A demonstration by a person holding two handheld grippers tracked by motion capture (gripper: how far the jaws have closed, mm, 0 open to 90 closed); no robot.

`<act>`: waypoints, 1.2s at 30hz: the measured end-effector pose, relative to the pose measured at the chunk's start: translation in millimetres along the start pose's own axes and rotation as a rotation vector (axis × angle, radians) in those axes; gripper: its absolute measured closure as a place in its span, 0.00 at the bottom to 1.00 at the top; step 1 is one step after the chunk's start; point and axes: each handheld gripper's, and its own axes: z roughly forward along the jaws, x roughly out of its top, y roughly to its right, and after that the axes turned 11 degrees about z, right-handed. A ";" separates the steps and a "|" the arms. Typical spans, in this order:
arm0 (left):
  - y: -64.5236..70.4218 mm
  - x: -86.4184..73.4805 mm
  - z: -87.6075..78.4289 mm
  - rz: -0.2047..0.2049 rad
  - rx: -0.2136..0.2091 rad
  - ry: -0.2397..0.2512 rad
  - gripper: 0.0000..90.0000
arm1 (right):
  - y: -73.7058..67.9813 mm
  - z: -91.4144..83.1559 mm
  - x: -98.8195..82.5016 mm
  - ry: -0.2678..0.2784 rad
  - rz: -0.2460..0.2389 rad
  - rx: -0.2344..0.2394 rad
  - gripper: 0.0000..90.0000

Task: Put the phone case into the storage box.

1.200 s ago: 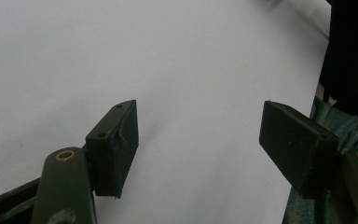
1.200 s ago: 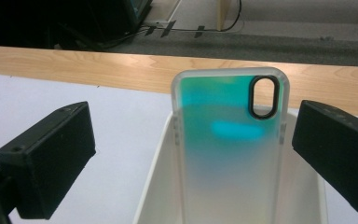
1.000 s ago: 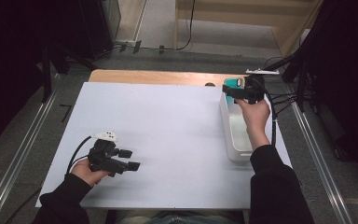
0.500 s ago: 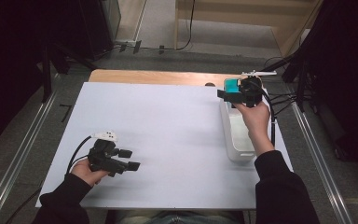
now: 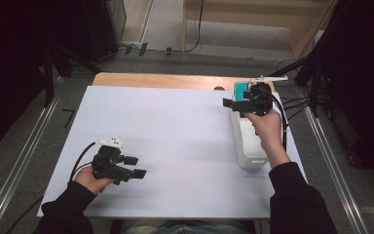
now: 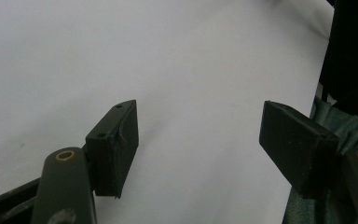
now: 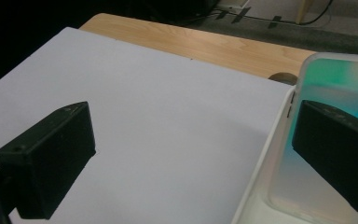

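My left gripper [image 5: 135, 166] rests low over the near left of the white board [image 5: 185, 131]. Its jaws stand open in the left gripper view [image 6: 200, 140], with bare board between them. My right gripper [image 5: 234, 100] hovers at the far end of a white tray [image 5: 251, 158] on the board's right side, pointing left. In the right gripper view it is open [image 7: 196, 154]: one jaw hangs over the board, the other in front of a frosted clear box with something teal in it [image 7: 328, 79]. From above, that teal box [image 5: 240, 89] sits at the tray's far end.
A strip of wooden tabletop [image 5: 165, 80] shows beyond the board's far edge. Cables [image 5: 292, 105] trail off to the right of the tray. Metal rails run along both sides of the table. The person's sleeves come in from the near edge.
The right gripper has shifted a little to the left over the tray's far end, and its jaws now reach past the tray's left rim. The left hand has kept still.
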 end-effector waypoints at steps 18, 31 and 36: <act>0.3 -0.1 0.1 0.000 0.001 -0.002 0.32 | -16.0 -12.0 -16.7 0.016 -0.061 0.104 0.00; 0.9 -0.4 -0.6 -0.003 -0.001 0.011 0.32 | -27.2 -17.3 -28.4 -0.001 -0.095 0.142 0.00; 1.1 -0.1 -0.8 0.003 -0.003 0.011 0.32 | -32.6 -17.1 -34.8 -0.018 -0.115 0.157 0.00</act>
